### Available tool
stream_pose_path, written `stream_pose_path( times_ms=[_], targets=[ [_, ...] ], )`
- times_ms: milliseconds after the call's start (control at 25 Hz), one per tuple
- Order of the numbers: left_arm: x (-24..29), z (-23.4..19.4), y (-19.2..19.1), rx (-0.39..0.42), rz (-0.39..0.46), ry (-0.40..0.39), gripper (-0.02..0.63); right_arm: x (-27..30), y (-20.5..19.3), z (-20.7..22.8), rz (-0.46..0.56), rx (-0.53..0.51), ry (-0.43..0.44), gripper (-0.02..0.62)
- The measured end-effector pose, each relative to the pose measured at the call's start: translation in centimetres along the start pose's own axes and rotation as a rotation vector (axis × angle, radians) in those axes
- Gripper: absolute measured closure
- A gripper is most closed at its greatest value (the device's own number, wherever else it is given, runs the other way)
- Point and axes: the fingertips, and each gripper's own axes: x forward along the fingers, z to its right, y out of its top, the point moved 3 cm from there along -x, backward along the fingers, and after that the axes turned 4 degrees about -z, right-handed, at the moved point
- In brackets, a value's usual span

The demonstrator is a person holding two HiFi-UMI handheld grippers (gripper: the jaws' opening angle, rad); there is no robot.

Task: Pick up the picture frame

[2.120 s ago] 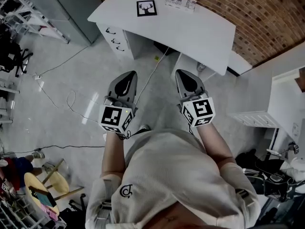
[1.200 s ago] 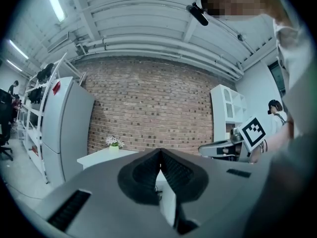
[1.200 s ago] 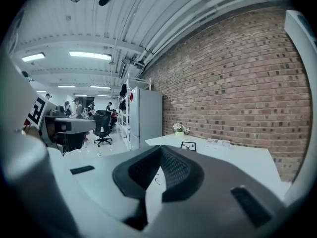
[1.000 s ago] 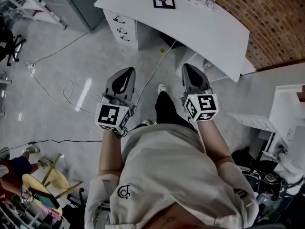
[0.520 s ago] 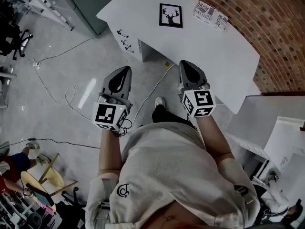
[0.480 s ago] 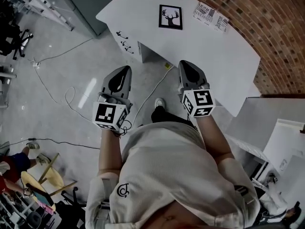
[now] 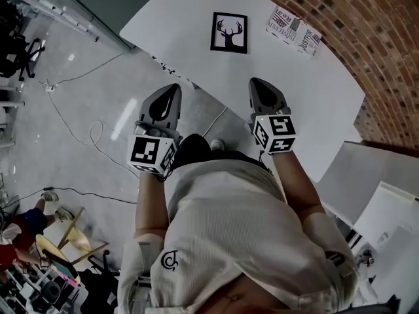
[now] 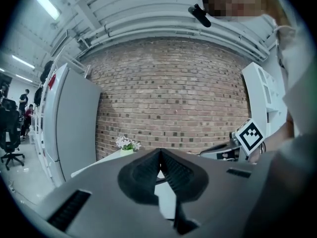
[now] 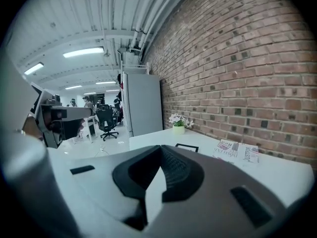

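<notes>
The picture frame, black with a deer silhouette on white, lies flat on the white desk. In the right gripper view the frame lies ahead, a little right of the jaws. My left gripper is shut and empty, held over the desk's near edge, short and left of the frame. My right gripper is also shut and empty, over the desk, short and right of the frame. The jaws meet at the tip in both gripper views: left gripper, right gripper.
A printed sheet lies on the desk right of the frame. A small flower pot stands at the desk's far end. A brick wall runs behind the desk. Cables trail on the floor at left, and white shelves stand at right.
The person has walked up to the desk. Both grippers have travelled forward, from over the floor to over the desk's near edge. The frame is closer. Both stay shut.
</notes>
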Motion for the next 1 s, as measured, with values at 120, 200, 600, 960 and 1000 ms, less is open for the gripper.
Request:
stream_pose_path(
  times_ms=[120, 200, 600, 960, 1000],
  targets=[
    [2.9, -0.7, 0.3, 0.006, 0.003, -0.018, 0.594, 1.8, 0.0, 1.7, -0.020, 0.012, -0.013, 0.589],
    [5.0, -1.0, 0.4, 0.015, -0.001, -0.045, 0.595, 3.0, 0.0, 2.8, -0.030, 0.024, -0.027, 0.588],
    [17.4, -5.9, 1.3, 0.021, -0.018, -0.277, 0.595, 11.4, 0.9, 7.7, -0.115, 0.114, -0.164, 0.588],
    [27.4, -10.2, -0.4, -0.010, -0.061, -0.484, 0.595, 20.0, -1.4, 10.6, -0.315, 0.172, -0.251, 0.588],
    [28.2, -10.6, -0.9, -0.014, -0.067, -0.495, 0.594, 20.8, -1.9, 11.0, -0.339, 0.177, -0.258, 0.588]
  ],
)
